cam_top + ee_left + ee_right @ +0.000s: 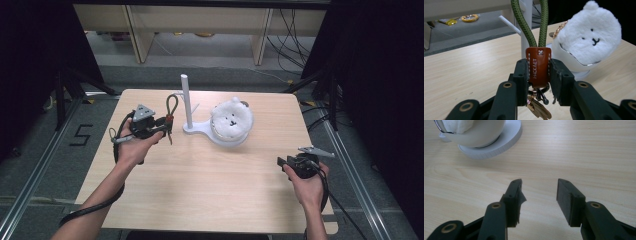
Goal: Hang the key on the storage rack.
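My left gripper (538, 75) is shut on the brown leather tab (538, 66) of a keychain. Its green rope loop (172, 106) stands up above the jaws, and metal rings and a clasp (537, 103) hang below. I hold it above the table's left side, just left of the white stand's upright post (185, 100). A fluffy white bear-face pouch (231, 119) rests in the white bowl (477, 137) on the stand's base. My right gripper (539, 197) is open over bare wood at the table's right, nothing between its fingers.
The wooden table (200, 180) has free room in its middle and front. A thin side peg (509, 24) sticks out from the post. A gold chain (560, 28) lies behind the pouch. Shelving legs and cables sit beyond the far edge.
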{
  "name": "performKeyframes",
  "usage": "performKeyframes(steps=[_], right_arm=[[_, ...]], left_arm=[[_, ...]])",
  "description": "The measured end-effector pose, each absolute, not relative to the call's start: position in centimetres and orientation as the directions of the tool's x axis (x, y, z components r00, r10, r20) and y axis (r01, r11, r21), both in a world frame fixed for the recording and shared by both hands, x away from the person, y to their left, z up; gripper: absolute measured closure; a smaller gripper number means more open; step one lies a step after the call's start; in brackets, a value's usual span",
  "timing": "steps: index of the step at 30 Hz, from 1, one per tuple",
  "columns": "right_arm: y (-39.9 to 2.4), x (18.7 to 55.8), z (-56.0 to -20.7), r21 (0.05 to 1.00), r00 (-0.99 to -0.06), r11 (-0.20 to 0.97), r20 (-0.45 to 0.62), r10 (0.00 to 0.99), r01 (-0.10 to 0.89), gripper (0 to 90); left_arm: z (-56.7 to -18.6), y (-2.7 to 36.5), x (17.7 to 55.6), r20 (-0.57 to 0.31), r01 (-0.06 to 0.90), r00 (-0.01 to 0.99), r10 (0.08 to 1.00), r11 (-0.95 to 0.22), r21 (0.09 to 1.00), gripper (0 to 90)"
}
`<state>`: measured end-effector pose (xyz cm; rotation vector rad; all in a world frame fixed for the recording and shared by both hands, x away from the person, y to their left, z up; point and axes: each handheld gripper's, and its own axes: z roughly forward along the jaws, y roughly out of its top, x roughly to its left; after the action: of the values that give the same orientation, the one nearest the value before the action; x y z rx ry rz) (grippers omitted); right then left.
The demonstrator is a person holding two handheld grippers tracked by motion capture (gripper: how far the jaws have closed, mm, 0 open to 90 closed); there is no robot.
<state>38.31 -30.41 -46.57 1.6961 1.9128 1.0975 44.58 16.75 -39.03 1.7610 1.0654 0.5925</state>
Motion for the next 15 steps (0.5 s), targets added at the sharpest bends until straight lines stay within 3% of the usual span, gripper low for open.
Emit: performKeyframes(steps=[8, 15], right_arm=[[-30.8, 38.5, -46.8, 0.754, -0.242, 0.023, 0.182, 0.953, 0.657, 56.2], [-30.5, 38.3, -46.6, 0.737, -0.219, -0.01, 0.214, 0.952, 0.676, 56.2]], left_arm=[[-39.2, 16.6, 45.9, -0.073, 0.4, 0.488, 0.87, -0.148, 0.905, 67.8], [-39.2, 16.4, 46.6, -0.094, 0.412, 0.476, 0.875, -0.127, 0.902, 67.7]])
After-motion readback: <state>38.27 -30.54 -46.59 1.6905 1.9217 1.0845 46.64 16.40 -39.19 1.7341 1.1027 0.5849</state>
